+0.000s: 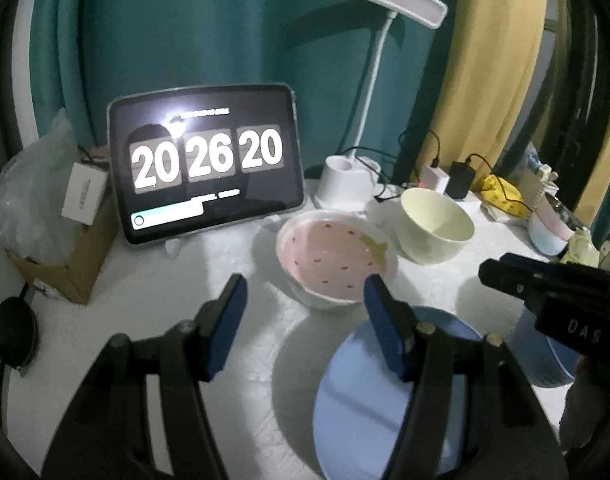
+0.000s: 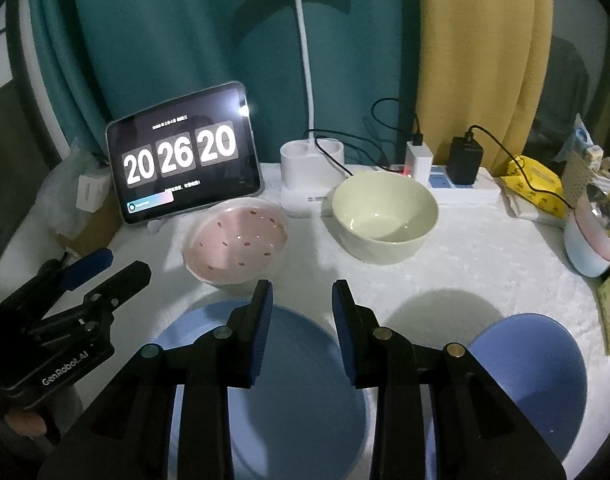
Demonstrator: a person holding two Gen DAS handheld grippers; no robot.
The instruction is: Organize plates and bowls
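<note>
White-covered bench (image 2: 485, 264), dim light. Left claw (image 1: 305, 320) hangs over the bench with its jaws set wide, nothing between the blue pads; bare cloth shows in the gap, and its right finger overlaps the near rim of the pink speckled bowl (image 1: 329, 258) and the left blue plate (image 1: 365, 400) in that view. Right claw (image 2: 301, 332) hovers above the same blue plate (image 2: 297, 400), jaws parted to a narrower gap, holding nothing. A second blue plate (image 2: 533, 380) lies just right of it, apart from the first. The pink bowl (image 2: 235, 242) sits behind the left plate; a cream bowl (image 2: 385, 216) stands to its right, the two near but not touching. Behind them: a tablet (image 2: 183, 152) showing 20 26 20, a white desk lamp (image 2: 311, 160), chargers on a power strip (image 2: 461, 190). A pink-and-blue bowl (image 2: 585, 244) sits at the far right edge.
</note>
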